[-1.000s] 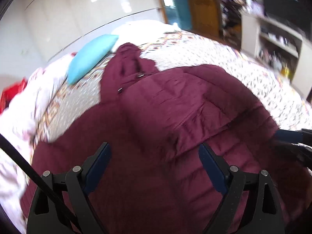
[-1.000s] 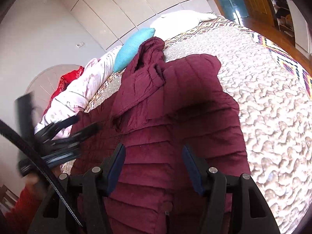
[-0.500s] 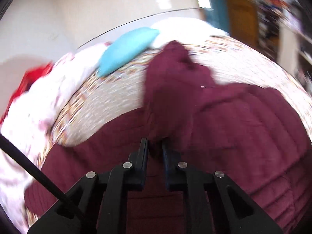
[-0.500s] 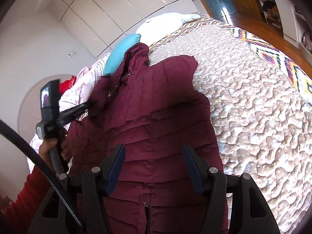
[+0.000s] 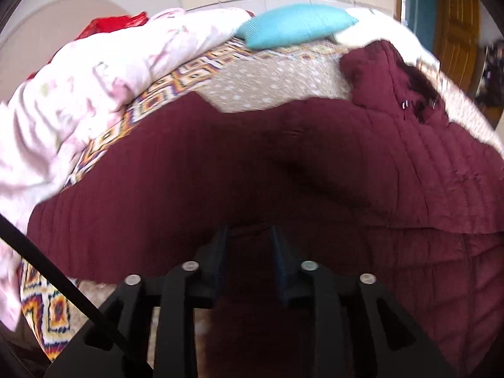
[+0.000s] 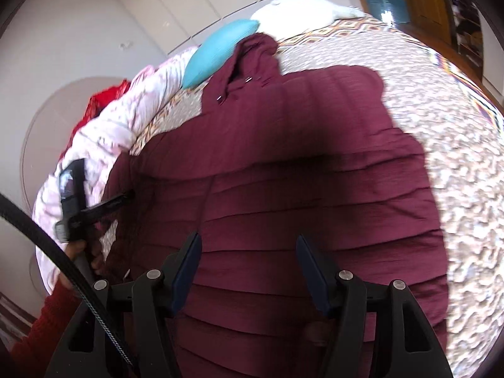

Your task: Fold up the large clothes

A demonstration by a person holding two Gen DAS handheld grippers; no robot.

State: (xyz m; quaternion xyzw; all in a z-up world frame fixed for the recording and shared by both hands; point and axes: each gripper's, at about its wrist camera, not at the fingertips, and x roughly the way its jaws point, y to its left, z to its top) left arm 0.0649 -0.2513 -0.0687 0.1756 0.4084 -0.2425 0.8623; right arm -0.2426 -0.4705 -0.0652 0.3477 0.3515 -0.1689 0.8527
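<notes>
**Maroon quilted jacket spread on the bed, both tongs over it**

A bed (image 6: 441,145) with a beige patterned coverlet fills both views, backed by a pale wall and glossy white wardrobe panels. A wooden door sits at the upper right. In the upper middle of each frame lies a turquoise pillow (image 5: 296,28), with a white pillow (image 6: 302,9) just to its right. A pink floral quilt (image 5: 94,82) is heaped along the left side, with something red behind it.

The maroon quilted jacket (image 6: 299,163) lies across the coverlet and takes up the centre and lower part of both frames. Its hood points toward the pillows, and a sleeve reaches left toward the quilt.

The left tongs (image 5: 249,236) sit low in the centre of the left wrist view, their jaws narrowly apart. They have just been opening after a pinch. A fold of jacket fabric lies between the blue pads, though whether they press on it cannot be told through the blur. In the right wrist view these tongs appear at the left edge, held by a hand (image 6: 82,258) in a red sleeve.

The right tongs (image 6: 247,252) stand wide apart above the jacket's lower panels, gripping nothing.
</notes>
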